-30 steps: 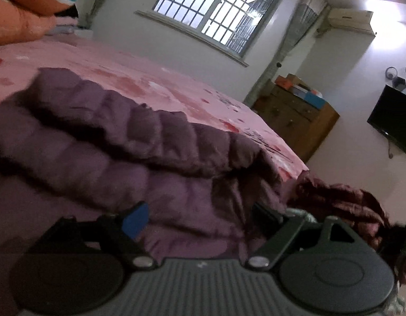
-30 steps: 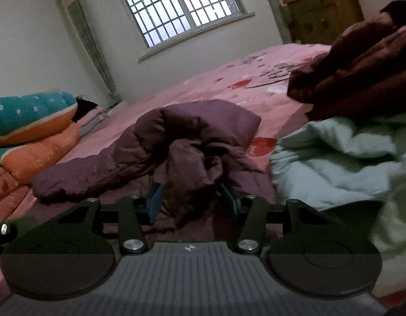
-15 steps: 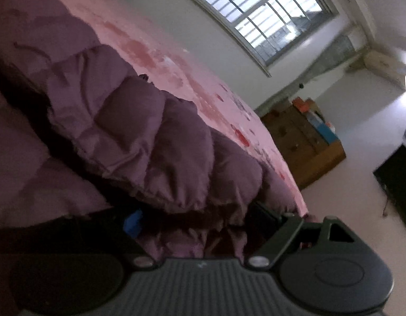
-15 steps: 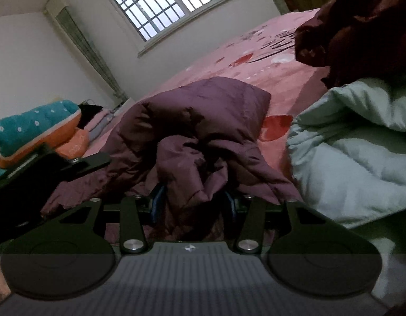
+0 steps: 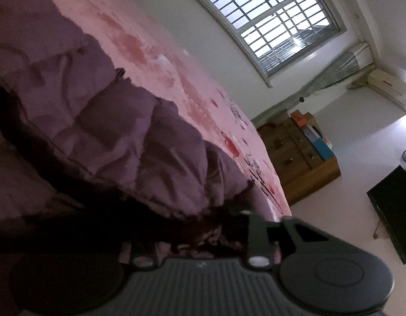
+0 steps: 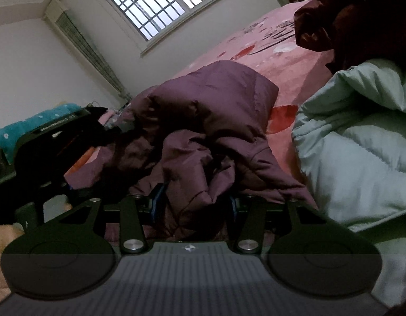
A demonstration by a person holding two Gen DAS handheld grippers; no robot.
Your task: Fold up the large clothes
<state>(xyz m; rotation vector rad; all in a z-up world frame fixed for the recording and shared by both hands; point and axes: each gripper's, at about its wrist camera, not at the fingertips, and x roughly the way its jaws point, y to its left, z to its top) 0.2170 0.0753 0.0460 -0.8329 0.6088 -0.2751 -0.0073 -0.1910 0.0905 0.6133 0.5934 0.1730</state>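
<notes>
Centrally, a purple jacket (image 6: 216, 121) lies crumpled on the pink bed (image 6: 287, 60), which serves as the landmark throughout. Right claw (image 6: 193, 200): its two fingers stand either side of a bunched fold at the jacket's near edge, and the cloth fills the gap between the blue pads (image 6: 157, 197), so this claw grips the jacket. Left claw (image 5: 187, 239): its jaws have just been closing; dark folds of the jacket hem lie between them, and the fingertips are sunk in shadow and cloth, so the claw appears clamped on the jacket. In the right wrist view the left claw's black body (image 6: 52, 142) shows at the jacket's far-left side, just above the bed surface. In the left wrist view the quilted body of the jacket (image 5: 102, 121) fills the near side of the bed, its stitched hem hanging over the claw. A pale green garment (image 6: 361, 142) lies heaped just beside the jacket, toward the bed's near right corner; a dark red garment (image 6: 361, 13) sits on the bed behind it. Teal bedding (image 6: 31, 121) is stacked at the bed's far-left end. A barred window (image 5: 271, 23) is set in the wall beyond the bed, and a wooden dresser (image 5: 300, 158) stands past the bed's foot.
</notes>
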